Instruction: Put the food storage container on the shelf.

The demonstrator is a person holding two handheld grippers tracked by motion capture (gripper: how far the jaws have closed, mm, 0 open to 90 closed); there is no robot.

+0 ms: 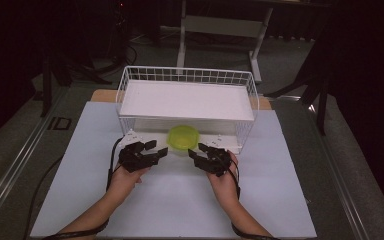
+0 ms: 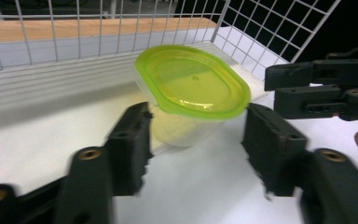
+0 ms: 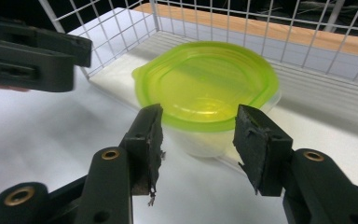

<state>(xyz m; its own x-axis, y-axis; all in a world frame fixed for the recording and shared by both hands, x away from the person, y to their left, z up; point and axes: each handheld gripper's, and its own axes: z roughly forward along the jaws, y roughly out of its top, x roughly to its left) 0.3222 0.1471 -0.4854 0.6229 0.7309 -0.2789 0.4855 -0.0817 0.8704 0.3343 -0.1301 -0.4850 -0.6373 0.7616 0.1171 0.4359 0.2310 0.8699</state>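
One lidded green container (image 1: 183,137), one white wire basket (image 1: 187,75), two black tools, one left (image 1: 152,148), one right (image 1: 196,151)

Both claws spread wide, facing inward

Left claw (image 1: 156,149) and right claw (image 1: 196,151) angle toward each other, jaws apart, forearms entering from below.

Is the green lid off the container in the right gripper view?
No, the green lid sits flat on top of the clear plastic container, covering its whole rim, just beyond the open jaws of the right gripper.
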